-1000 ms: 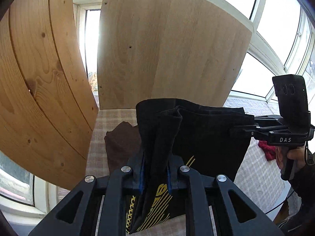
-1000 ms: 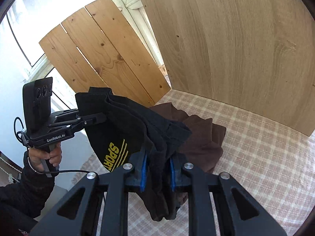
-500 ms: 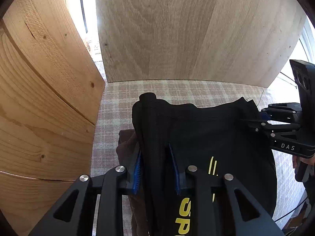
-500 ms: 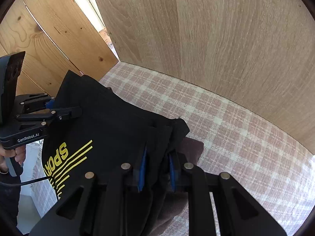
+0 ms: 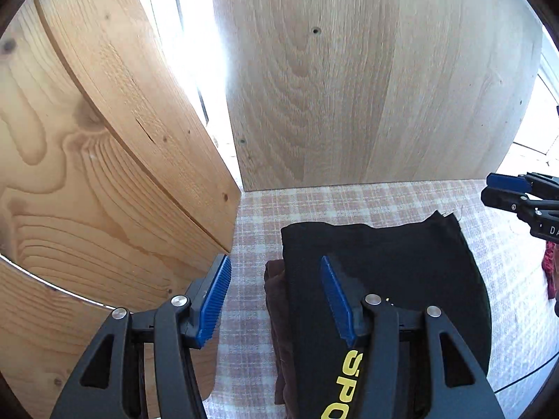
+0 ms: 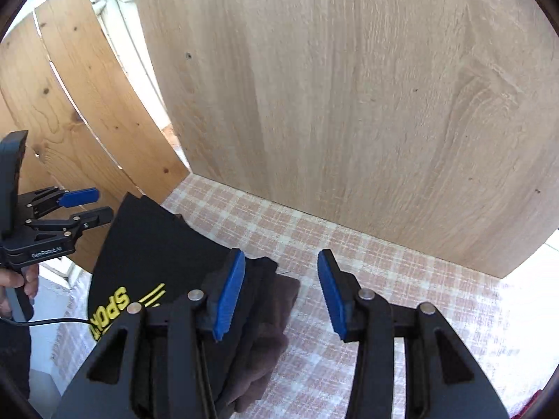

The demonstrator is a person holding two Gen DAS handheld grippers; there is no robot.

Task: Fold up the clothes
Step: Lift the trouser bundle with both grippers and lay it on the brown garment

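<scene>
A black garment [image 5: 384, 265] with yellow lettering lies folded on the checked cloth [image 5: 349, 202], on top of a folded brown garment [image 5: 276, 296]. My left gripper [image 5: 276, 260] hovers over its left edge. Its jaws are opening and its blue pads press on nothing. My right gripper [image 6: 282, 252] hovers over the right corner of the black garment [image 6: 150, 255] and the brown garment [image 6: 279, 307]. Its jaws are opening too, with no fabric pinched. Each wrist view shows the other gripper from the side, the right gripper [image 5: 487, 188] and the left gripper [image 6: 103, 204], jaws apart.
A pale wooden board [image 5: 349, 87] stands upright at the back of the checked cloth, and pine boards [image 5: 87, 174] lean at the left. A red cloth [image 5: 550, 272] lies at the far right. A person's hand [image 6: 17, 279] holds the left gripper's handle.
Both grippers held the black garment up by its corners, lowered it onto the brown garment, then opened and let it go. It now lies flat.
</scene>
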